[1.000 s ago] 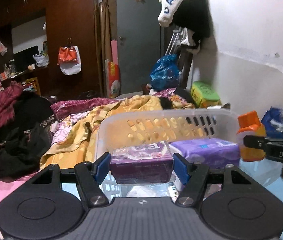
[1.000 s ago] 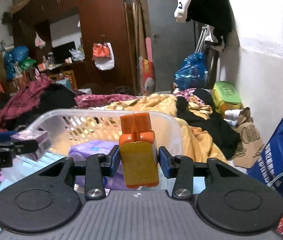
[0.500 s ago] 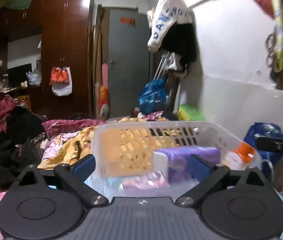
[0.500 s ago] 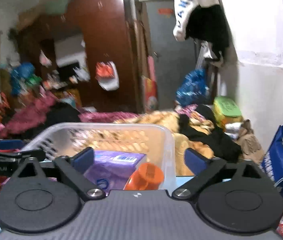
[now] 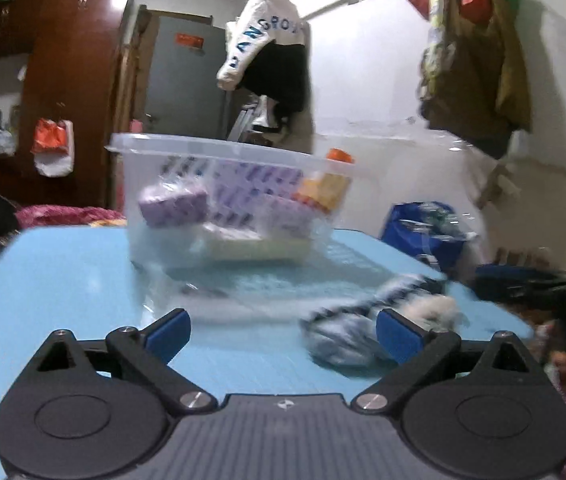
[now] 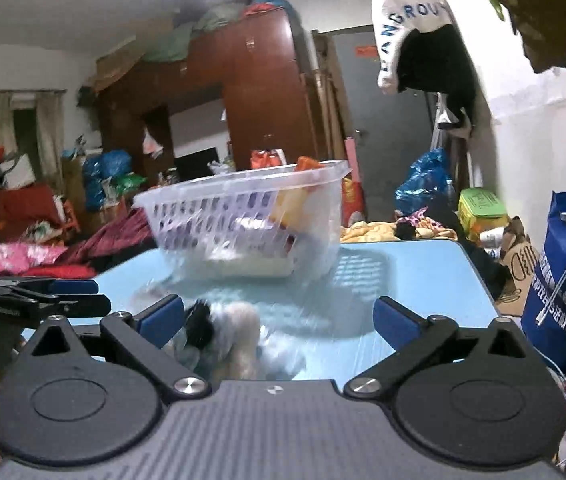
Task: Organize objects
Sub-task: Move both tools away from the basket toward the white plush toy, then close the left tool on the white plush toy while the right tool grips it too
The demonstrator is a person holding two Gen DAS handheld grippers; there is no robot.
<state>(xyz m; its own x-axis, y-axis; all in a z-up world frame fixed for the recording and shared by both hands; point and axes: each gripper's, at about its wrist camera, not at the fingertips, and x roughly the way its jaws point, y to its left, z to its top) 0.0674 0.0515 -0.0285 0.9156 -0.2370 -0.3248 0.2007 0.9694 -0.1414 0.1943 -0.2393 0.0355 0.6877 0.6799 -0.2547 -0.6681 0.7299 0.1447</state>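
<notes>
A clear plastic basket point(image 5: 219, 200) stands on the light blue table point(image 5: 63, 288); it also shows in the right wrist view point(image 6: 251, 224). Inside it are purple packs point(image 5: 173, 208) and an orange-capped yellow bottle point(image 5: 325, 188). My left gripper point(image 5: 283, 334) is open and empty, low over the table in front of the basket. A blurred blue, white and black fabric bundle point(image 5: 363, 328) lies on the table by its right finger. My right gripper point(image 6: 279, 320) is open and empty; the same bundle point(image 6: 227, 336) lies next to its left finger.
The left gripper's fingers point(image 6: 43, 296) show at the right wrist view's left edge. A blue bag point(image 6: 563, 280) stands right of the table. Cluttered bedding and clothes point(image 6: 43, 248) lie behind. A white wall point(image 5: 403, 140) is on the right.
Both grippers let go of the purple pack and the orange-capped bottle into the basket, opened wide, and drew back and down to table level in front of the basket.
</notes>
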